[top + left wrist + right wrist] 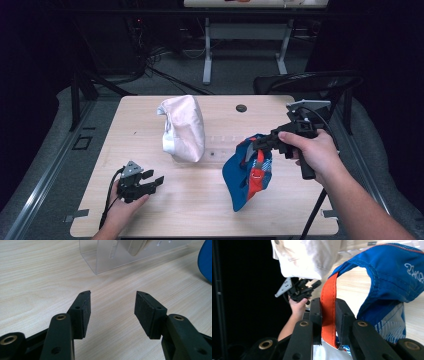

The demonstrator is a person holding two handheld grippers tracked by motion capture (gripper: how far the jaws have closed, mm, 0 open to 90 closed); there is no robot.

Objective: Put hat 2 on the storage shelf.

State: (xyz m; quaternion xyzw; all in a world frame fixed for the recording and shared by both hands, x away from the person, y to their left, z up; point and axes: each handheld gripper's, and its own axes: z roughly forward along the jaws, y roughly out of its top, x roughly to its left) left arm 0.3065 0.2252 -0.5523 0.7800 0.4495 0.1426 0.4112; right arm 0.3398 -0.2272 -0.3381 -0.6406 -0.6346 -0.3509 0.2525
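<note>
Nearest, at the lower left of the high view, the left gripper (pixel 150 181) rests on the table (pixel 200 210) in the person's hand, its jaws standing apart with nothing between them; in its own view only bare wood lies between the pads. At the right centre, the right gripper (pixel 257 145) has its jaws clamped on the orange band (pixel 328 312) of the blue cap (pixel 247 175), which hangs from the jaws with its lower end at or just above the table; I cannot tell whether it touches. Farther back, left of centre, a pink cap (pixel 182 127) sits on a clear stand (pixel 110 257).

I judge the step in hand to be carrying the blue cap toward the stand's free side; the next move would call for lifting it clear of the table, lining its opening with the stand beside the pink cap, and keeping the grip firm until it is seated.

Counted: two caps, one stand, two grippers.
</note>
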